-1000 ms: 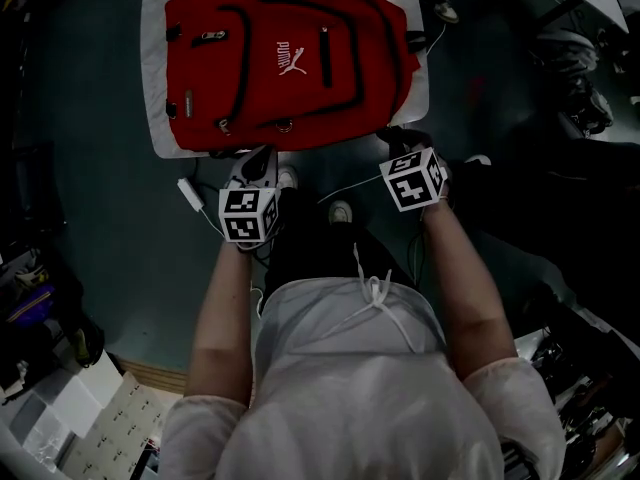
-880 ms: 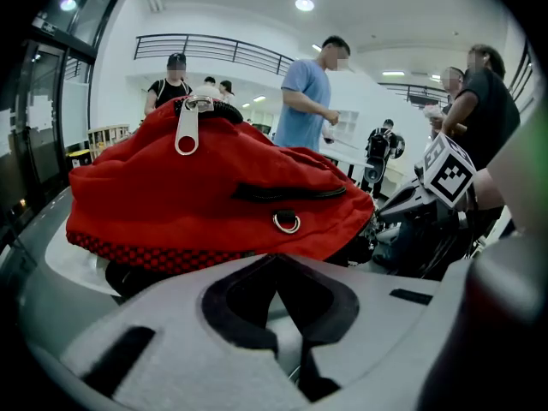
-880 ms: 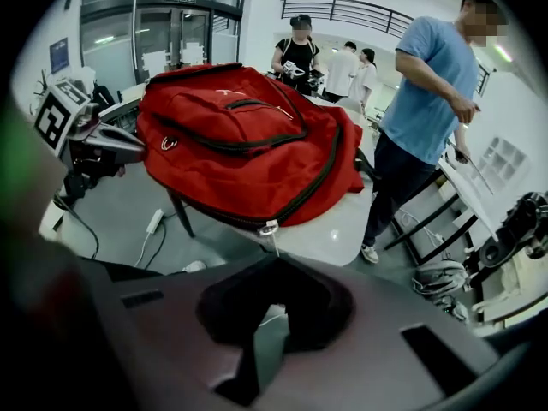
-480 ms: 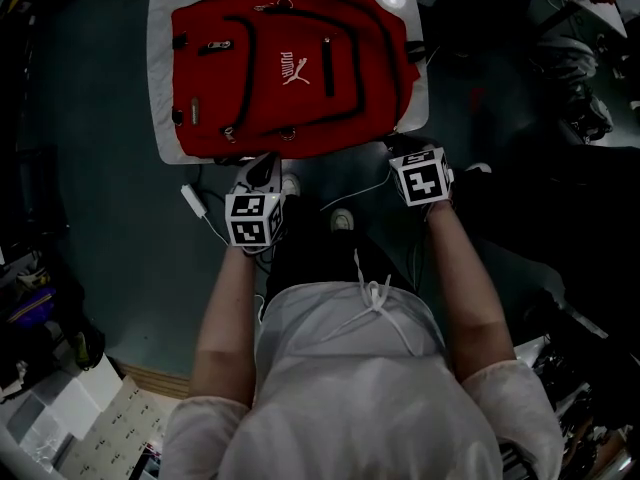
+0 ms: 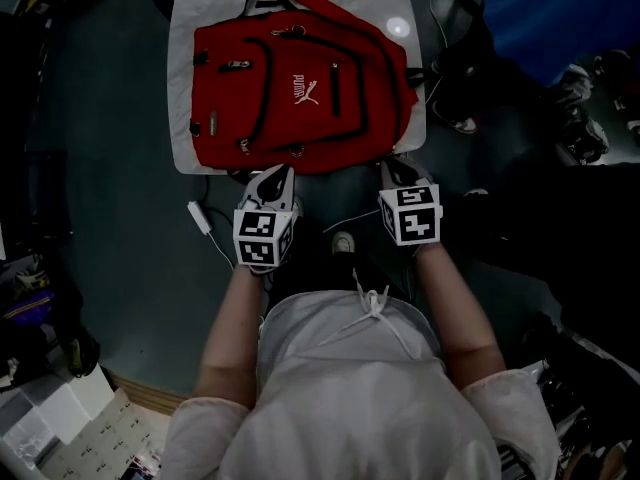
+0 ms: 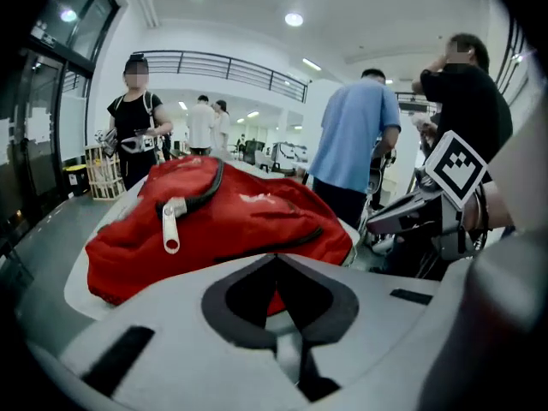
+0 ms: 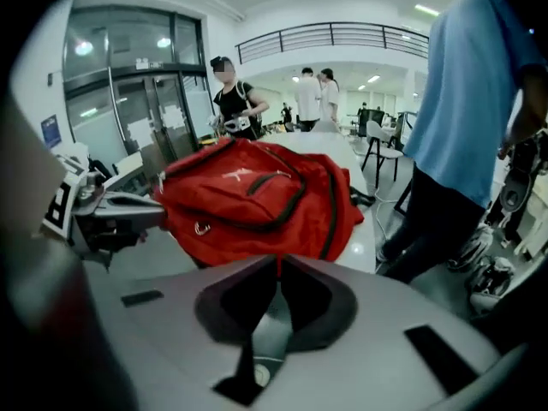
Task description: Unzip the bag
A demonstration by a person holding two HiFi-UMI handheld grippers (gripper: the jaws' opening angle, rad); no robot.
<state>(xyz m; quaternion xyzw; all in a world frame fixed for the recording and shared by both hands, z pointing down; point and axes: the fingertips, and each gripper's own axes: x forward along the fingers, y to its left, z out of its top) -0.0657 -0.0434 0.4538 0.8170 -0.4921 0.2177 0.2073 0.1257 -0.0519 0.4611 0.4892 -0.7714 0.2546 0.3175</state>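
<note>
A red backpack with black zippers lies flat on a white table, all zippers closed. From the left gripper view, a silver zipper pull hangs on the backpack's near left side. My left gripper sits just short of the bag's near edge, jaws together and empty. At the bag's near right corner my right gripper is likewise shut on nothing. The right gripper view shows the backpack ahead with a small ring pull.
A person in a blue shirt and another in black stand close beyond the table's right side. A white adapter with cable lies on the floor left of my legs. Chairs and clutter fill the right.
Both grippers have moved forward to the bag's near edge. A person in blue has come into the head view at the top right.
</note>
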